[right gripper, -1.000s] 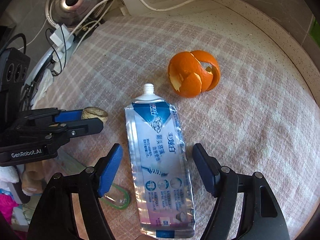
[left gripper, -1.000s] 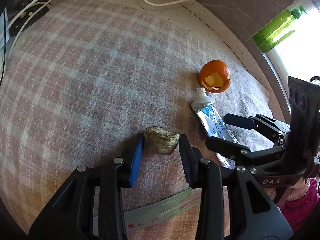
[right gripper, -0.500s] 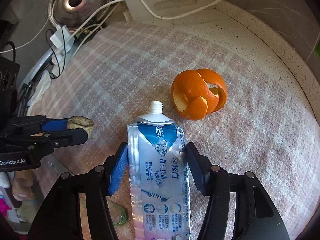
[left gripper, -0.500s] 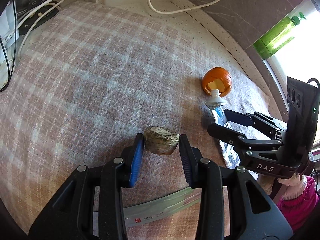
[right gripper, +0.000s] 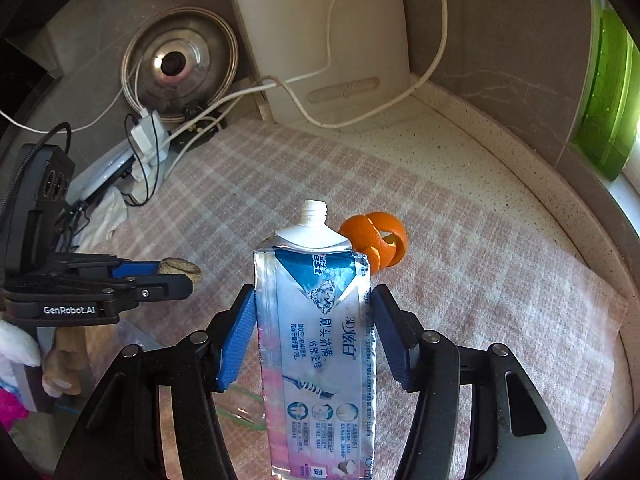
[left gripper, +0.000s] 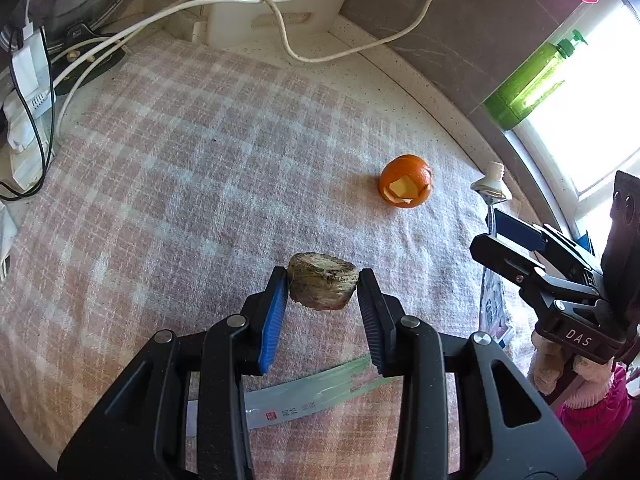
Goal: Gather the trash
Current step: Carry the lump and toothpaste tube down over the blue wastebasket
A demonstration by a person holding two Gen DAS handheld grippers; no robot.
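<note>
Pink-and-white checked cloth (left gripper: 168, 184) covers a speckled counter (right gripper: 472, 136); a steel pot lid (right gripper: 176, 64), a power strip (left gripper: 24, 92) and white cables (left gripper: 288, 40) sit at the back left. Left gripper (left gripper: 323, 287): jaws partly closed, both pads pressed on a brown-grey lump of trash (left gripper: 322, 286), which sits right at the fingertips and looks lifted off the cloth. Below that gripper a flat green-and-white wrapper (left gripper: 304, 396) lies on the cloth, partly hidden by the fingers. Further right an orange peel (left gripper: 405, 187) sits alone on the cloth, well apart from the left gripper. Right gripper (right gripper: 312, 328): jaws about half open, pads clamped on the side edges of a flattened toothpaste tube (right gripper: 316, 340). Tube runs lengthwise between the fingers, uncapped nozzle pointing away past the fingertips, tail end back toward the camera, raised off the cloth. Peel shows just behind the tube's right shoulder. Green bottle (left gripper: 528, 84) stands at the far right by the window.
</note>
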